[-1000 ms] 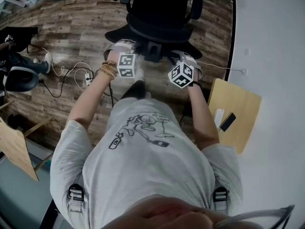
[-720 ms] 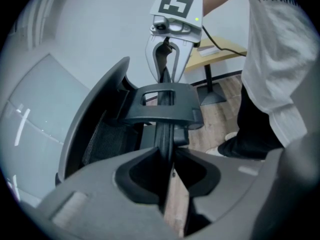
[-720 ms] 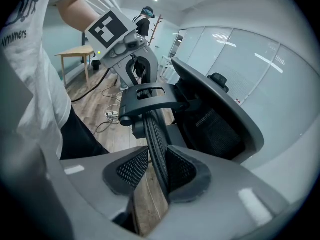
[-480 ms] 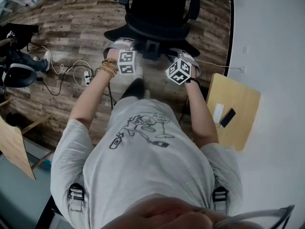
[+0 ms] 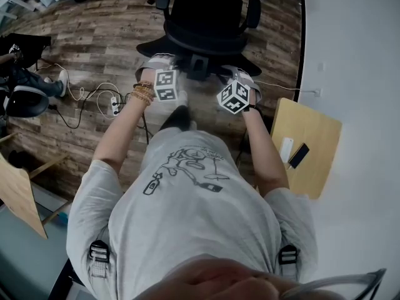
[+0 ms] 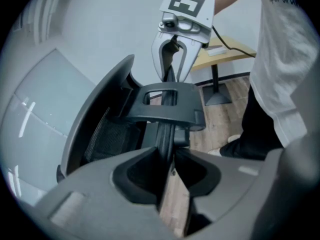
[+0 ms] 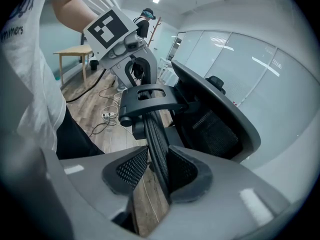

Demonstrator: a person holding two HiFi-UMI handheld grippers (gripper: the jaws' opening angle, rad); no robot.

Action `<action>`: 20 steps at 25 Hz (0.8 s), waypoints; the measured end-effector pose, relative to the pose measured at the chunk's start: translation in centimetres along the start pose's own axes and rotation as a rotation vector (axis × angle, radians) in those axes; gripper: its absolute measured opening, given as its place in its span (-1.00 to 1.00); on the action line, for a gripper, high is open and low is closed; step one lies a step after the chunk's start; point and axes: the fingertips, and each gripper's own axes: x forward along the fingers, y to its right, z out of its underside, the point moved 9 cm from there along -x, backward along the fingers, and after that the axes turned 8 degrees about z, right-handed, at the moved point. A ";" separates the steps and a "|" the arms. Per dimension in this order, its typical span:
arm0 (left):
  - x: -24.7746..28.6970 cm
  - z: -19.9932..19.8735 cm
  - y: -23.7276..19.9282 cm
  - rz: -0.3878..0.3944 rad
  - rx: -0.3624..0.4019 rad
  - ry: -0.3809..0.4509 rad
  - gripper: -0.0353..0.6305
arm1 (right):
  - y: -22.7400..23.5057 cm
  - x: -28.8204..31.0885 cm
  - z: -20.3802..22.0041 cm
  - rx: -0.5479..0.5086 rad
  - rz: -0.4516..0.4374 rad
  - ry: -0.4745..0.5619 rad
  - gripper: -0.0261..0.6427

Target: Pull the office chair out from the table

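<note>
At upper centre, the left gripper [image 5: 157,60] and right gripper [image 5: 242,75] both clamp narrowly parted jaws on one office chair [image 5: 206,17].

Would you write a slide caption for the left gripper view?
Left gripper and right gripper clamp the backrest edge of the black mesh office chair.

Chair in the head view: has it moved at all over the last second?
No visible move: the chair sits just as far from the power strip on the floor as before.
</note>
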 end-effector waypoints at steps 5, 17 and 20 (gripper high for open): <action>-0.8 -0.1 -0.2 -0.037 -0.058 0.010 -0.54 | 0.5 -0.7 -0.4 0.048 0.002 0.014 -0.54; -9.1 -1.6 0.0 -0.155 -0.524 0.496 -0.88 | 2.3 -7.3 -3.5 0.488 -0.011 0.327 -0.79; -11.7 -2.8 -0.2 -0.185 -0.617 0.639 -0.88 | 2.7 -9.6 -4.5 0.596 -0.008 0.419 -0.84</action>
